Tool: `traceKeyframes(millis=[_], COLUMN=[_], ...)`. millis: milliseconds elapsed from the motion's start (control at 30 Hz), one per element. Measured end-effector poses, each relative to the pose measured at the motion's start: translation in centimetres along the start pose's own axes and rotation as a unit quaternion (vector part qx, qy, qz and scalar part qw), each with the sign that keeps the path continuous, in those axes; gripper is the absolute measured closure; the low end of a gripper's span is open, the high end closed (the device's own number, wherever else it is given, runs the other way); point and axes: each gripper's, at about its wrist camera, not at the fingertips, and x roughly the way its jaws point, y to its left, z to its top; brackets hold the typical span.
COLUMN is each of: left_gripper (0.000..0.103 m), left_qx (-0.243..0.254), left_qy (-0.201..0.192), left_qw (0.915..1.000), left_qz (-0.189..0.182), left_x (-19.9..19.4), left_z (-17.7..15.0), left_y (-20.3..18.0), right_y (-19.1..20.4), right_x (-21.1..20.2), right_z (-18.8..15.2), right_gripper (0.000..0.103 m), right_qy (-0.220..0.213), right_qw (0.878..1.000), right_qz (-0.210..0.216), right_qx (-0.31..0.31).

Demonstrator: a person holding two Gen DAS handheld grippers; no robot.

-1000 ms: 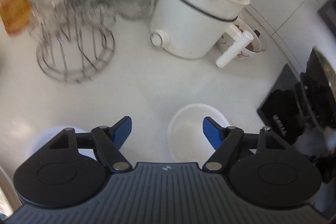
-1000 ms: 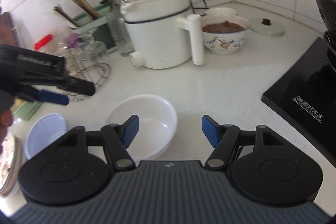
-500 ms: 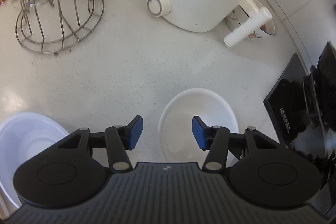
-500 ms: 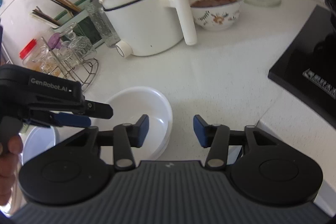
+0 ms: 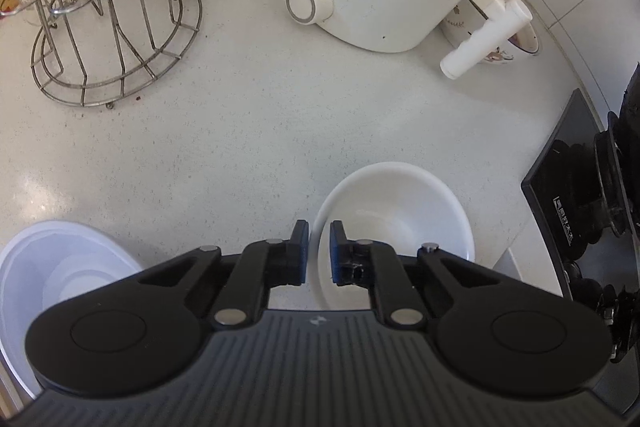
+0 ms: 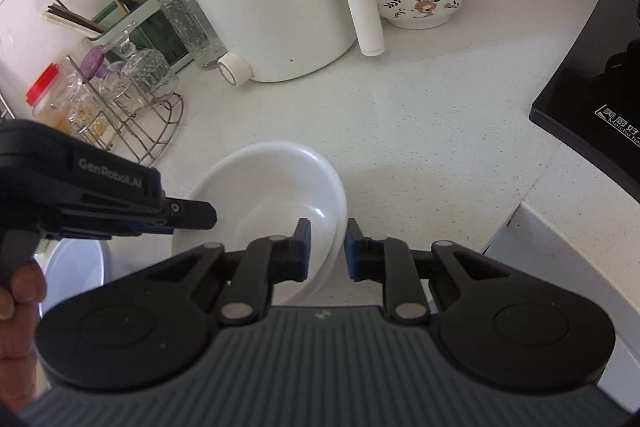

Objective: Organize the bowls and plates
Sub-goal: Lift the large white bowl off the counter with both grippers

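Right wrist view: white glossy ceramic bowl stack [image 6: 276,187] near worktop [image 6: 420,115] front edge. Right gripper [image 6: 327,247] clamped on right rim; left gripper [image 5: 319,251] clamped on left rim. Likely rigid, slippery, fragile; hold at rim, lift level.

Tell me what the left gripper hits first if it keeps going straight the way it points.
Probably nothing new: the left gripper already straddles the white bowl's near rim, one finger each side. Going on, the rim would slide deeper between the fingers; past the bowl lies bare counter. Depth is uncertain.
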Motion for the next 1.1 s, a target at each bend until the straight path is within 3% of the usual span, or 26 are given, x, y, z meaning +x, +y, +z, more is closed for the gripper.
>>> traceKeyframes(millis=[267, 767, 1100], left_gripper=[0.09, 0.09, 0.09], left_qx=[-0.018, -0.043, -0.067], left_qy=[-0.001, -0.048, -0.076], left_qw=[0.9998, 0.9976, 0.9945], left_qz=[-0.01, -0.027, -0.029], left_x=[-1.2, -7.6, -11.1], left_z=[0.4, 0.3, 0.2], left_y=[0.6, 2.6, 4.7], right_y=[0.6, 3.6, 5.9], right_x=[-0.9, -4.9, -5.2], right_z=[0.4, 1.4, 2.0], right_gripper=[0.082, 0.081, 0.08], right_qy=[-0.007, -0.029, -0.028], right_qw=[1.0, 0.998, 0.995], right_qz=[0.015, 0.063, 0.093], right_qx=[-0.002, 0.002, -0.019])
